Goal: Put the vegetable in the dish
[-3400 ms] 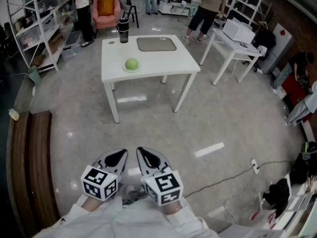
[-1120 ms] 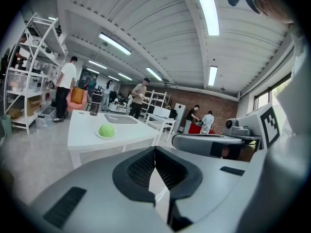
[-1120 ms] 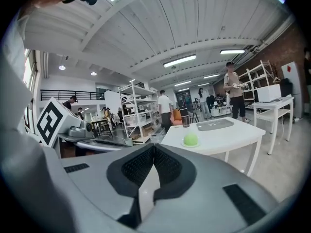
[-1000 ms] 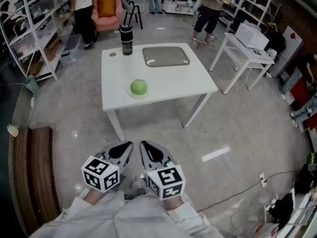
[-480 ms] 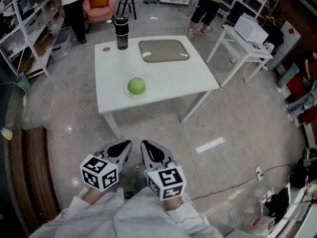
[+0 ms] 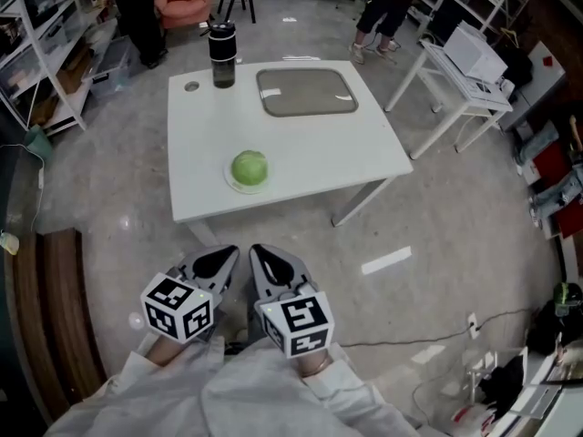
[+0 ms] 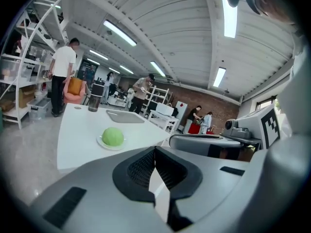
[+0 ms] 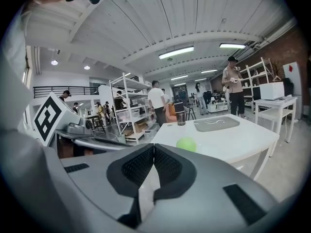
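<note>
Nearer now: we are seeing the white table (image 6: 301, 153) larger and lower in the head view than a moment ago, with its contents keeping their places. The vegetable (image 6: 250, 167), green and round, is sitting on a small plate (image 6: 233, 182) near the table's front edge, well apart from the grey tray (image 6: 306, 91) at the far side. A dark tumbler (image 6: 221, 55) is standing upright left of the tray. We are holding the left gripper (image 6: 219, 262) and right gripper (image 6: 273, 267) side by side, short of the table, both claws closed tight and empty. Only concrete floor (image 6: 437, 208) is lying between them and the table. A wooden bench (image 6: 50, 317) is lying to the left, a second white table (image 6: 455, 76) is standing to the right, and a person (image 6: 127, 7) is standing beyond.
</note>
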`<action>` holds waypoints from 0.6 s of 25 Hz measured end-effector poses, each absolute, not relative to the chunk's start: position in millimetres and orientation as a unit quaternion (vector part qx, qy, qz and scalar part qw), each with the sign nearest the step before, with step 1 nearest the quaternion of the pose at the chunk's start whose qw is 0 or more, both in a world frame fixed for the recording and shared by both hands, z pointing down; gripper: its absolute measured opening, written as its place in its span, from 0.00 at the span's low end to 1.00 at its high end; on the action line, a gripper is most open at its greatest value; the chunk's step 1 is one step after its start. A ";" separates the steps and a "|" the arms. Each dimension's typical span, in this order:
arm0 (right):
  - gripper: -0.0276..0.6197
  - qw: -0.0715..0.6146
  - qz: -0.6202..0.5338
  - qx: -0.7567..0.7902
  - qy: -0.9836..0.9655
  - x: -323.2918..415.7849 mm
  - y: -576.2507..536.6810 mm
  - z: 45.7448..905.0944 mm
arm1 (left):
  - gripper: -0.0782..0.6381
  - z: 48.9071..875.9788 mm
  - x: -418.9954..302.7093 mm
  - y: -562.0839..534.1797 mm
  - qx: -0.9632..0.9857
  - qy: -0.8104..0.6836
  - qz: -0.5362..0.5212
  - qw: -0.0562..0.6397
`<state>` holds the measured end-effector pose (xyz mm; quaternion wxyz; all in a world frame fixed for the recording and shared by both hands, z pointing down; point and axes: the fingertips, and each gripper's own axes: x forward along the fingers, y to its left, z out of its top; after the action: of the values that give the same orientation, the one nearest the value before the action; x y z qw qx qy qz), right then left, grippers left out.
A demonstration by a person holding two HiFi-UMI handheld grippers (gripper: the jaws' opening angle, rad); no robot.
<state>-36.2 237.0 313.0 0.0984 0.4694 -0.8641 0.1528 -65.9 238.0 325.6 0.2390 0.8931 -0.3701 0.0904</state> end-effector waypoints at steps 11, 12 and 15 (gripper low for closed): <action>0.06 0.104 0.158 0.447 -0.874 -14.2 83.7 307.1 | 0.12 321.4 -48.8 89.3 0.879 -0.398 0.091 0.247; 0.06 0.105 0.159 0.443 -0.876 -13.3 72.1 308.2 | 0.12 322.0 -47.0 78.5 0.877 -0.400 0.091 0.248; 0.06 0.110 0.159 0.427 -0.884 -11.4 40.9 310.8 | 0.12 324.1 -43.3 47.8 0.873 -0.409 0.091 0.251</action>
<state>-11.4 40.9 310.8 0.1102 0.4265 -0.8835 0.1592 -43.3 47.8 324.1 0.2508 0.8728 -0.4088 0.0905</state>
